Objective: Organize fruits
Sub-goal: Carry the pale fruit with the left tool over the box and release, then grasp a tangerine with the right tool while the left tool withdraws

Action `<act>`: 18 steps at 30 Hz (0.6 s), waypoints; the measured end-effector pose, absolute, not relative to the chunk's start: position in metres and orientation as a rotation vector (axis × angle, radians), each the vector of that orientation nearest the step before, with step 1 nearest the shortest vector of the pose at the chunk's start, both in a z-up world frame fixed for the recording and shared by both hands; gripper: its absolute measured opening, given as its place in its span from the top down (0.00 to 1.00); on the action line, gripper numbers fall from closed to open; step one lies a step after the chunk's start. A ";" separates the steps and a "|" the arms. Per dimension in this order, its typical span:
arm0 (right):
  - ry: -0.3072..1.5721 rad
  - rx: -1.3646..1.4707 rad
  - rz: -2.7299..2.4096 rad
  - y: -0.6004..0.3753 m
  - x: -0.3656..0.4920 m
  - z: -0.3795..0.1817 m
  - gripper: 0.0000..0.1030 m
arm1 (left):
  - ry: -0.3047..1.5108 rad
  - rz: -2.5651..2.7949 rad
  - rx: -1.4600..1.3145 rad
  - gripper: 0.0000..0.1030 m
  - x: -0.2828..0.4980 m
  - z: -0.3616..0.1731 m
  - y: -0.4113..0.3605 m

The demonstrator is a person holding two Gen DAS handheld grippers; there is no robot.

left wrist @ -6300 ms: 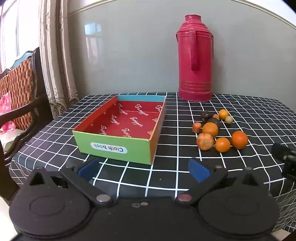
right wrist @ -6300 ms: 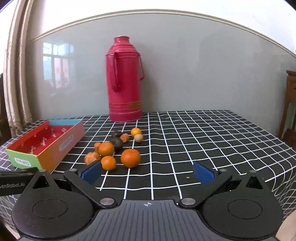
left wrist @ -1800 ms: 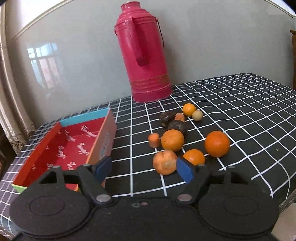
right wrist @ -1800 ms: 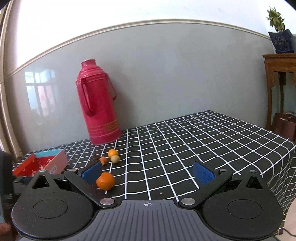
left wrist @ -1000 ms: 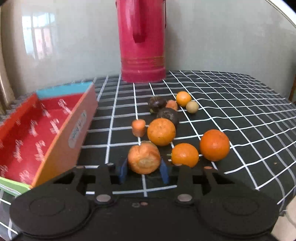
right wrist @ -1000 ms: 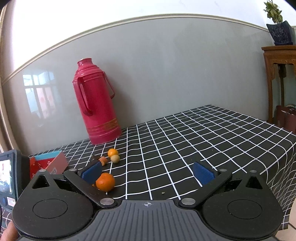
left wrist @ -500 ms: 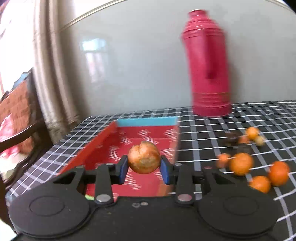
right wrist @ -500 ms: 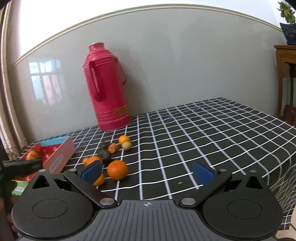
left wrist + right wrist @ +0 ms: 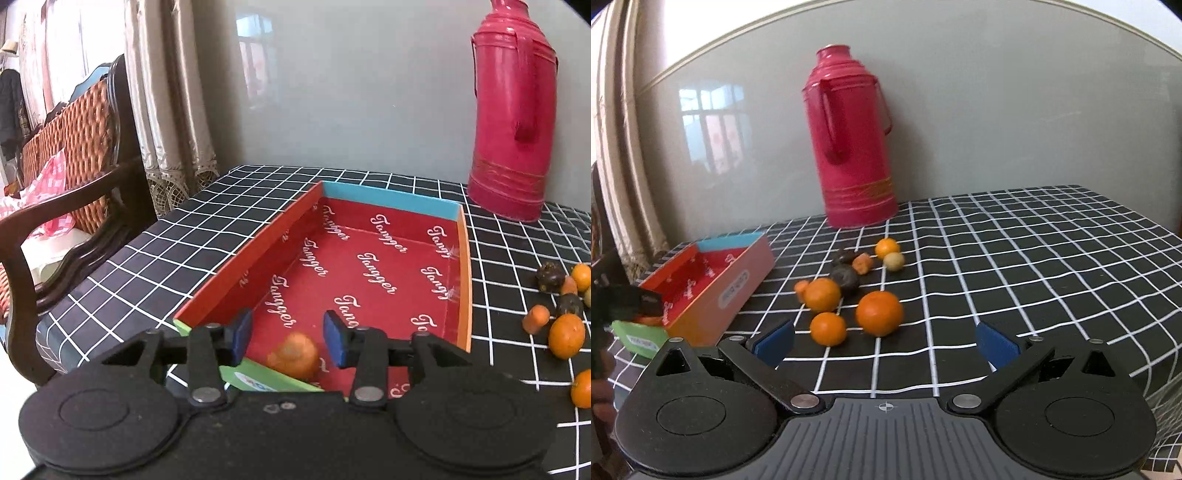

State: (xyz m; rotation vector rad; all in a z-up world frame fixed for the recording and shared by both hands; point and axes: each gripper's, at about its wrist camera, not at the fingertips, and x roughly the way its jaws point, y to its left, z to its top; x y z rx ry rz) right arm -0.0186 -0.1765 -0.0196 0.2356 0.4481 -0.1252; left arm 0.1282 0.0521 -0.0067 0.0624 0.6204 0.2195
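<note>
The open box [image 9: 391, 201], red inside with a blue far wall, lies on the checked tablecloth. My left gripper [image 9: 288, 338] hovers over the box's near end and its jaws are opening. A wrinkled orange fruit [image 9: 293, 355] lies blurred below them in the box, clear of both pads. My right gripper [image 9: 884, 345] stands open and empty just short of the fruit pile: a large orange [image 9: 879, 312], a smaller orange [image 9: 827, 328], another orange [image 9: 822, 294], a dark fruit [image 9: 846, 278] and several small ones behind. The box [image 9: 731, 291] shows at the left in the right wrist view.
A tall red thermos [image 9: 849, 136] stands at the back against the grey wall, behind the fruit. Left of the table are a wooden chair with a woven back [image 9: 74, 147] and curtains [image 9: 162, 92]. The table's left edge runs close to the box.
My left gripper lifted the wrinkled fruit off the table, swung left over the box and spread its jaws; the fruit has dropped into the box. My right gripper has come nearer the pile.
</note>
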 end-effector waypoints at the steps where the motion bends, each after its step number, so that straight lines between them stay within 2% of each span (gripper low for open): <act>1: 0.455 0.240 -0.108 -0.175 -0.016 -0.020 0.00 | 0.618 0.215 0.050 0.56 0.127 -0.005 0.054; 4: 0.463 0.258 -0.058 -0.170 -0.008 -0.019 0.00 | 0.582 0.225 0.021 0.33 0.119 0.002 0.059; 14: 0.482 0.182 0.017 -0.143 0.024 -0.024 0.01 | 0.523 0.285 -0.049 0.18 0.109 0.015 0.094; 17: 0.504 0.197 0.029 -0.142 0.034 -0.028 0.34 | 0.521 0.331 -0.084 0.17 0.107 0.018 0.106; 18: 0.522 0.208 0.030 -0.142 0.040 -0.031 0.34 | 0.521 0.341 -0.097 0.17 0.107 0.019 0.111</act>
